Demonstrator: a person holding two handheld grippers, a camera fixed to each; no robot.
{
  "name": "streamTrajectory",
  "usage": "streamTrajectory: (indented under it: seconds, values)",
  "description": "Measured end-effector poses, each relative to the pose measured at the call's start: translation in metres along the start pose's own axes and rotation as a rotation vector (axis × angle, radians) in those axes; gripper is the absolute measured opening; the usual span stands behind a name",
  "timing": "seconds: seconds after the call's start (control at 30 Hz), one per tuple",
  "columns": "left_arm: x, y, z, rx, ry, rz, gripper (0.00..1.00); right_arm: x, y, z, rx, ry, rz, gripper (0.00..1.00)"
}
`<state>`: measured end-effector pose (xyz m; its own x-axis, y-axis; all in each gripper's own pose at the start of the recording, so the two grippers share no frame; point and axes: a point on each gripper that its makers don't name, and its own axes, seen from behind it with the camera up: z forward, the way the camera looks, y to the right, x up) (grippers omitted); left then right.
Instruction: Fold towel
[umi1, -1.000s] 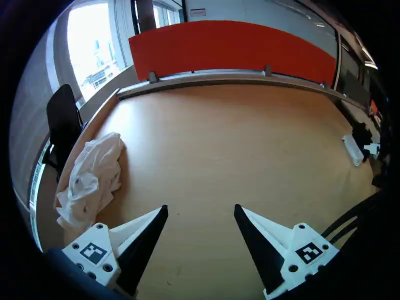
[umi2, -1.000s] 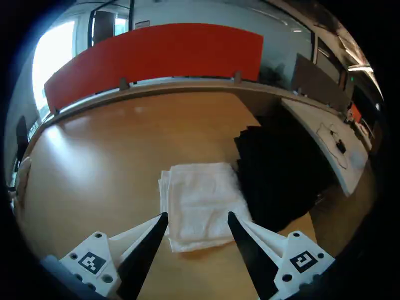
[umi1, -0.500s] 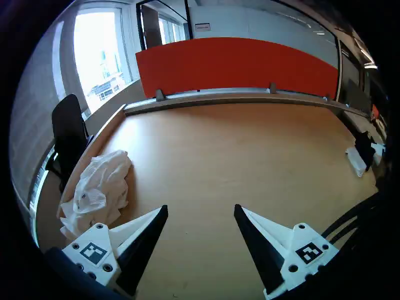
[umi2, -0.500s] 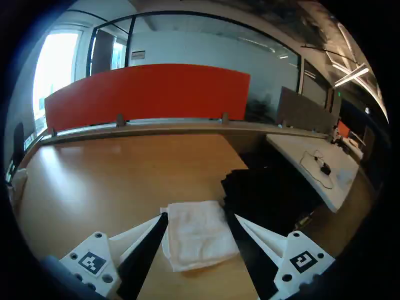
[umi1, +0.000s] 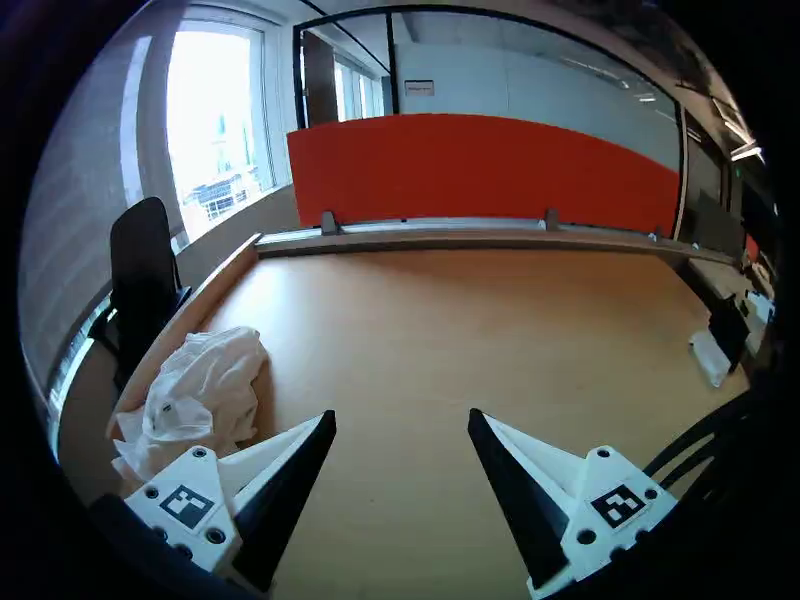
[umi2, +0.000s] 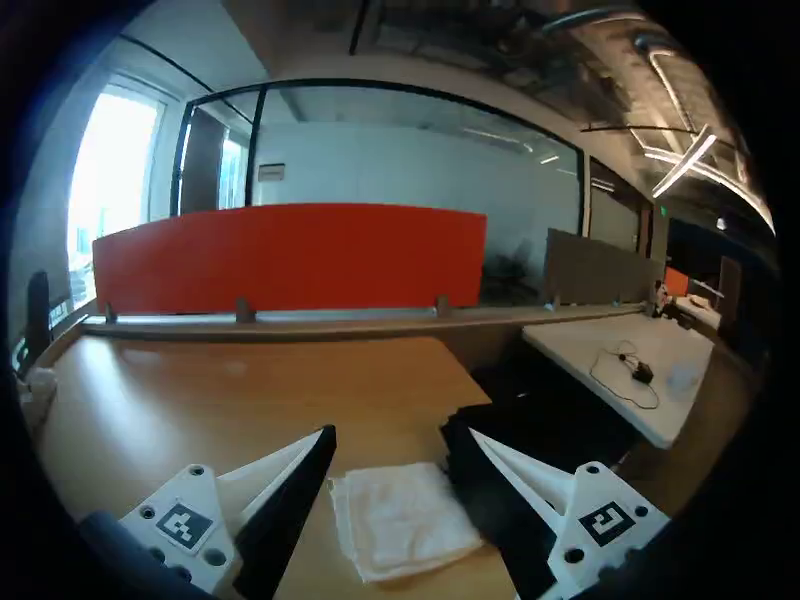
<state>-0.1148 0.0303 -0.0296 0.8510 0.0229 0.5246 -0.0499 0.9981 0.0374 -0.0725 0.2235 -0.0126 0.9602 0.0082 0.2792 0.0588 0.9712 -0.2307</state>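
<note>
Right gripper view: the right hand-held gripper (umi2: 400, 480) stands wide apart, nothing between the fingers. The folded towel (umi2: 405, 520) lies flat on the worktop (umi2: 200, 400), a neat stacked rectangle near the worktop's right edge, low between the fingers and touched by neither.

Change over the last second: the towel has slid from mid-frame down toward the bottom of this view, and more of the orange divider (umi2: 290, 255) and the room above it has come in. Reading: the gripper has lifted and tipped up, away from the towel. The towel's shape is unchanged.

Left gripper view: the left hand-held gripper (umi1: 400, 470) is also wide and empty, hanging over bare worktop (umi1: 450, 330). This view has tipped up likewise. A crumpled white cloth (umi1: 200, 395) sits at the worktop's left edge, in the same place on the worktop as before. A small white shape at the far right edge is probably the folded towel; too small to confirm.

Judgement: both grippers are off the towel and it holds its fold, so the fold looks complete. The crumpled cloth may be the next piece; it is well apart from the folded towel.
</note>
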Motion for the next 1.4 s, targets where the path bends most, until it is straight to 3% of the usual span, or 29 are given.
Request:
streamTrajectory:
  seconds: [0.3,0.57,0.97,1.4]
  values:
    - [0.031,-0.006,0.001,0.004,0.107,-0.040,0.98,0.035,0.000,-0.007,-0.019,0.090,0.005,0.92]
    - [0.043,-0.011,0.004,0.006,0.157,-0.056,0.98,0.052,-0.022,-0.014,0.026,0.123,-0.015,0.92]
    - [0.068,-0.011,0.003,-0.009,0.229,-0.069,0.98,0.086,-0.073,-0.025,0.097,0.195,-0.008,0.92]
    - [0.101,-0.003,-0.011,-0.080,0.352,-0.109,0.98,0.101,-0.155,-0.039,0.191,0.213,0.003,0.93]
